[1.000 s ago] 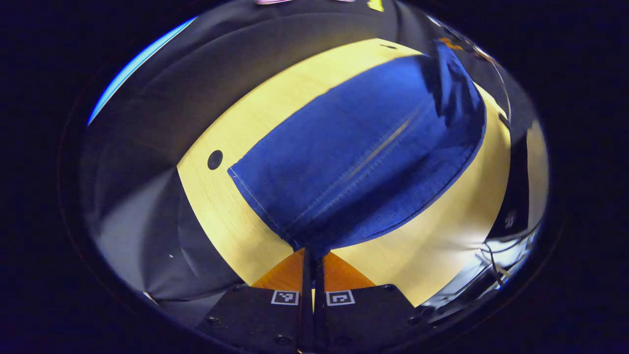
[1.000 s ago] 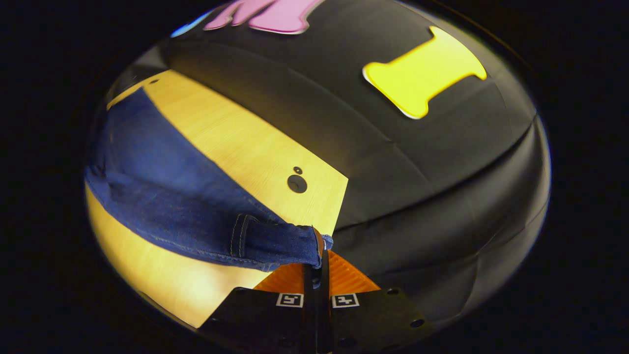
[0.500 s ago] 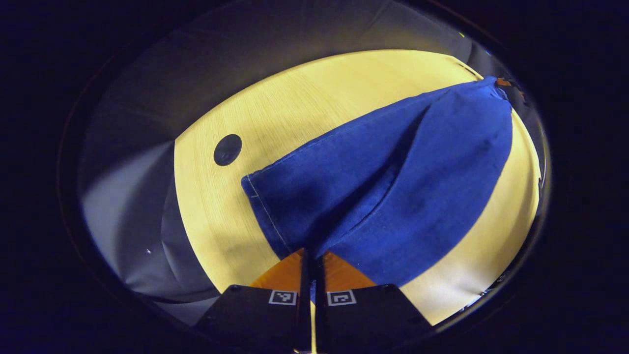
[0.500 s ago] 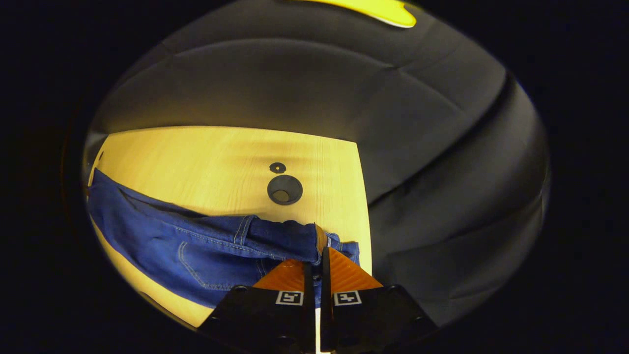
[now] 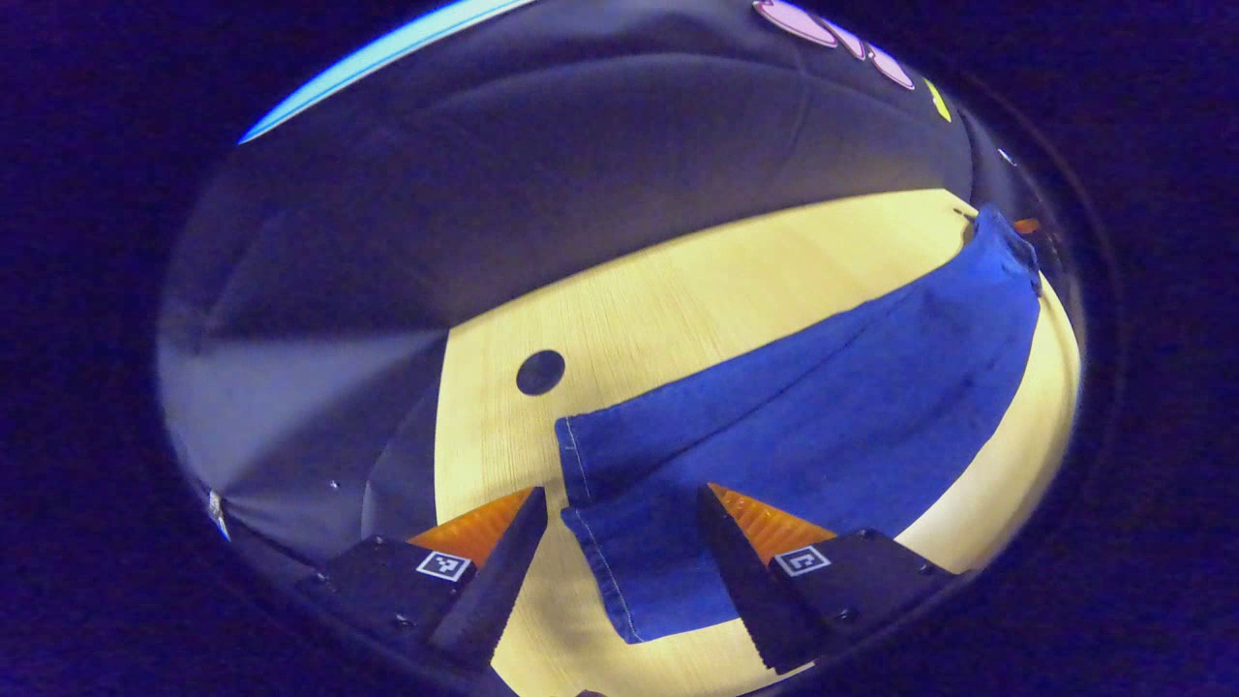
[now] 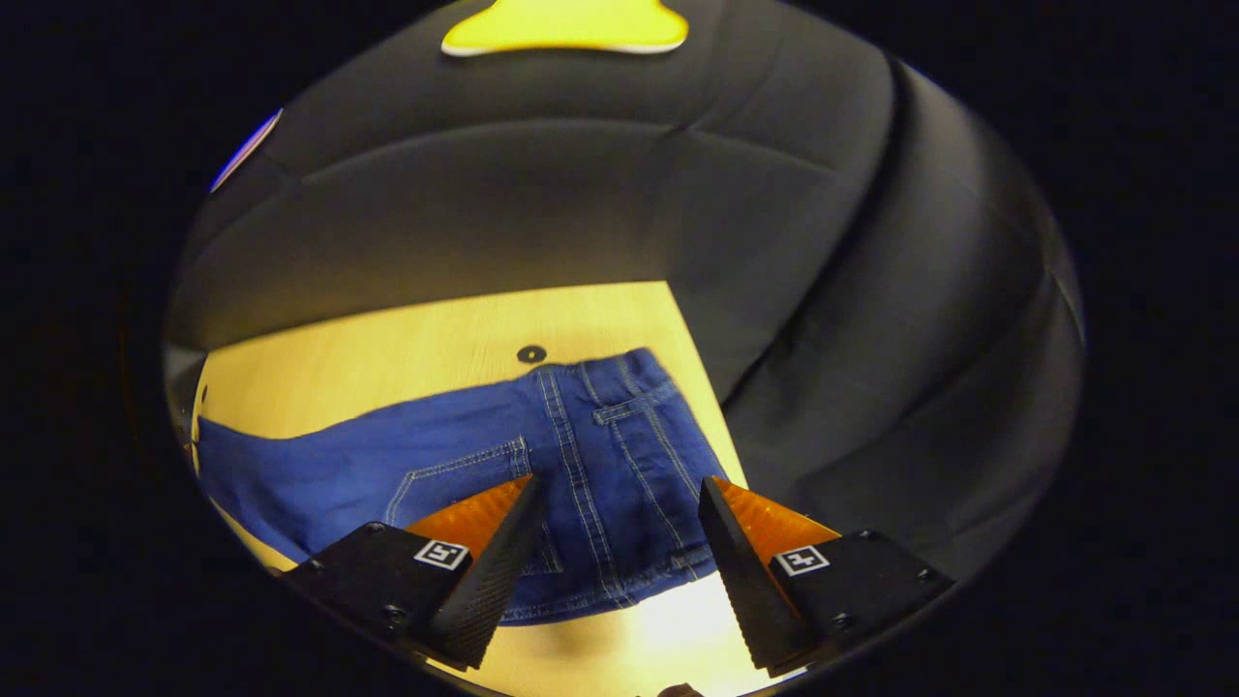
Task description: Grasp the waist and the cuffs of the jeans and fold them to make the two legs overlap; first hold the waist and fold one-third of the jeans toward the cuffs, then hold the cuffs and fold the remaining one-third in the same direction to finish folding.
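The blue jeans (image 5: 832,407) lie flat on the light wooden table (image 5: 678,290), one leg laid over the other. In the left gripper view the cuffs (image 5: 590,523) sit just ahead of my left gripper (image 5: 619,503), which is open above them with nothing held. In the right gripper view the waist (image 6: 649,436) with its back pocket (image 6: 455,484) lies near the table's right edge. My right gripper (image 6: 619,494) hovers open over the waist, its fingers either side of the seam.
A round cable hole (image 5: 540,372) is in the table beyond the cuffs, and a small dark hole (image 6: 530,354) sits just past the waist. Black cloth wall (image 6: 581,203) rises close behind the table (image 6: 387,358) on both ends.
Both grippers let go: the left one opened off the cuffs and the right one off the waist. The jeans dropped flat onto the table with the legs overlapped.
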`<state>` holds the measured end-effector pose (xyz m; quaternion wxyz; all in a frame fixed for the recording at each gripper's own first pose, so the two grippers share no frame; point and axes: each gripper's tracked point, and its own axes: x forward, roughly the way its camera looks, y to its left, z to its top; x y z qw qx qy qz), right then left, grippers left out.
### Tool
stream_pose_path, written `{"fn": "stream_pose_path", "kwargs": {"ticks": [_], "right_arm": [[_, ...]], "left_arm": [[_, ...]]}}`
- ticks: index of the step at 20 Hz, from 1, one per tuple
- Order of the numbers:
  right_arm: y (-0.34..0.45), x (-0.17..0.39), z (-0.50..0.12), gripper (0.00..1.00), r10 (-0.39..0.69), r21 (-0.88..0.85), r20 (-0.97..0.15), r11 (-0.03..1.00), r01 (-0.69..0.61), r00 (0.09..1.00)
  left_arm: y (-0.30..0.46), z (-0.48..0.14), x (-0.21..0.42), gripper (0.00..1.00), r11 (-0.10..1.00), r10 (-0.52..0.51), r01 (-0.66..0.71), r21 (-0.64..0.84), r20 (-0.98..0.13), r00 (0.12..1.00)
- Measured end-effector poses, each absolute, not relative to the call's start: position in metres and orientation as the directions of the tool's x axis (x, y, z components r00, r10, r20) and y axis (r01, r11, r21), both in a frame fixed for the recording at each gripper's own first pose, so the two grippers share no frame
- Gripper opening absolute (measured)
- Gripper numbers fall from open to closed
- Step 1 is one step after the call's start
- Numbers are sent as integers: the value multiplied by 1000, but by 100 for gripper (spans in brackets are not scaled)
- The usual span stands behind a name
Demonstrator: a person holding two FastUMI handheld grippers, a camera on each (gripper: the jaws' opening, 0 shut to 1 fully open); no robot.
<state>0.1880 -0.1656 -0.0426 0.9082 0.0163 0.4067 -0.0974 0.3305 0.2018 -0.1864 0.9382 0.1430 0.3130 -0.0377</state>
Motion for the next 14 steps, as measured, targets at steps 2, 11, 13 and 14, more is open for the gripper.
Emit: {"fn": "stream_pose_path", "kwargs": {"ticks": [2,11,13,14], "right_arm": [[-167,171,-35,98,-196,-20,-708,966,259,678],[-199,140,-82,99,-309,150,-727,800,581,613],[-206,145,-95,99,-319,183,-734,757,627,600],[-208,148,-103,99,-312,199,-743,742,640,592]], "left_arm": [[179,-162,325,98,973,18,100,210,-498,867],[63,-101,289,98,992,-100,68,-109,-326,940],[42,-98,281,98,985,-136,93,-143,-329,934],[38,-98,279,98,985,-143,100,-142,-335,931]]}}
